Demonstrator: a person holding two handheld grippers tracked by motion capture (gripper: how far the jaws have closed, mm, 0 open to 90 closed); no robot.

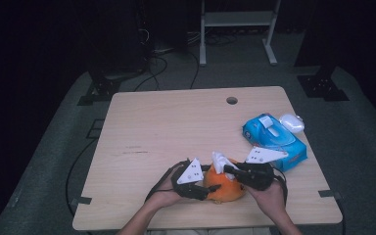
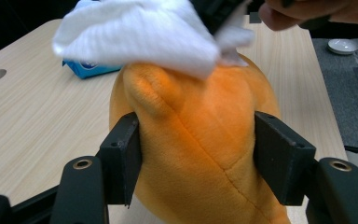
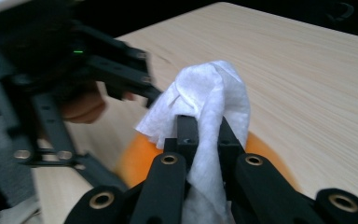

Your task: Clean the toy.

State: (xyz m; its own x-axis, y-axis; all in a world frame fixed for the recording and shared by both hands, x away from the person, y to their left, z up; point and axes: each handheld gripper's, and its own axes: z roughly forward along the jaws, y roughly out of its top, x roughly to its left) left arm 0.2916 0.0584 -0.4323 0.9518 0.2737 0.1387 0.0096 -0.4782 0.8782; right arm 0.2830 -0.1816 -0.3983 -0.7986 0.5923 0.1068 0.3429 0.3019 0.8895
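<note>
round fuzzy orange plush toy (image 2: pixel 200 154) sits at the near edge of the pale wood-grain table (image 1: pixel 166 127) | left gripper (image 2: pixel 198 161) clamped on its soft sides | right gripper (image 3: pixel 204 135) pinched on a crinkly white tissue (image 3: pixel 209 93) atop the plush | glossy blue tissue pack (image 1: pixel 274 139) just right of the plush

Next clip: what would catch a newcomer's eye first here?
The orange plush toy at the table's near edge, clamped on both sides by the left hand-held gripper. The right hand-held gripper pinches a white tissue and holds it on top of the toy. Behind them to the right lies a blue tissue pack on the wooden table.
</note>
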